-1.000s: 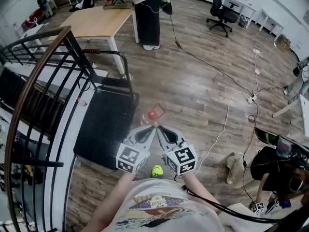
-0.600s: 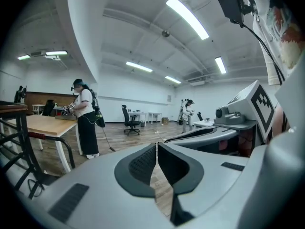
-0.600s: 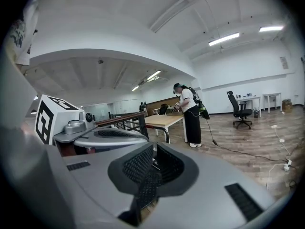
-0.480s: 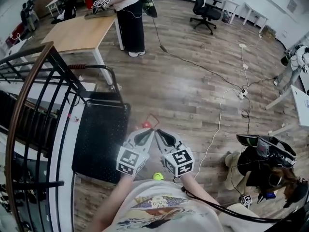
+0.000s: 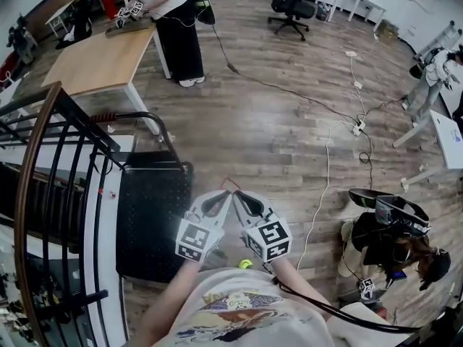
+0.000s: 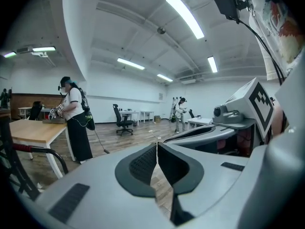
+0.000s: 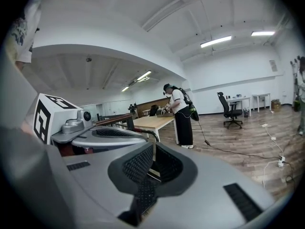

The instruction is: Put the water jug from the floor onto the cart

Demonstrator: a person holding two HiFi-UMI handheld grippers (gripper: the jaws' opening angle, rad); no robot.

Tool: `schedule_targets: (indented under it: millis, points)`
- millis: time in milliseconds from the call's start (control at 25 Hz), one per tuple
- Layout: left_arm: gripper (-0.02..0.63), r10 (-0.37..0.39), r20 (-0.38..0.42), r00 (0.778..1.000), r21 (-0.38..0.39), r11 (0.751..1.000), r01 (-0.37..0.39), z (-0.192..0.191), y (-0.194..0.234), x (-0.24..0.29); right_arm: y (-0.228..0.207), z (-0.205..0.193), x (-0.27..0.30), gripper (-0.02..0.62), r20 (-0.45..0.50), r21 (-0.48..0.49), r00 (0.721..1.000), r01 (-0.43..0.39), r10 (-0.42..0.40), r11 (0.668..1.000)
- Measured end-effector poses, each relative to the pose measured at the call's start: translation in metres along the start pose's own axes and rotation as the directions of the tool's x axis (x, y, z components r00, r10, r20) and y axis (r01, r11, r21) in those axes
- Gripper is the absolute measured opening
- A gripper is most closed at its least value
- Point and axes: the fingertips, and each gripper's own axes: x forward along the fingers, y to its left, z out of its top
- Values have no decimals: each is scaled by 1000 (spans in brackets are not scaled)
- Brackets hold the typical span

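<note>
Both tools are pressed together with nothing between their pads. Your left tool (image 5: pixel 221 198) and right tool (image 5: pixel 241 198) sit side by side, tips almost meeting, pointing ahead over the floor (image 5: pixel 289 143). The water jug (image 5: pixel 229 183) shows only as a sliver of red just past those tips, on the floor beside the right edge of the cart (image 5: pixel 148 223); the rest is hidden under the tools. It lies straight ahead and lower, about equally near both hands. The cart deck is to its left, so the lift probably goes that way.
</note>
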Motion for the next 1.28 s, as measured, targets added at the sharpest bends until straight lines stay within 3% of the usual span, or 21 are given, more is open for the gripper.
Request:
schedule_targets:
  millis: [440,640,1040,1280]
  points:
    - [14,-120,-3,993,34,992,120,1,51,18,-14,10,55,23,7,25,993,121,-121,992]
    - [14,-138,4,990,40,990,138,-2,65,27,-21,11,70,23,8,27,988,151,-151,988]
    - [14,-120,-22,992,40,992,121,-18,74,47,-37,7,86,23,-4,9,995,96,-96,995]
    - [15,-122,-54,991,15,992,123,-46,82,71,-57,-26,103,23,-49,32,997,68,-66,997]
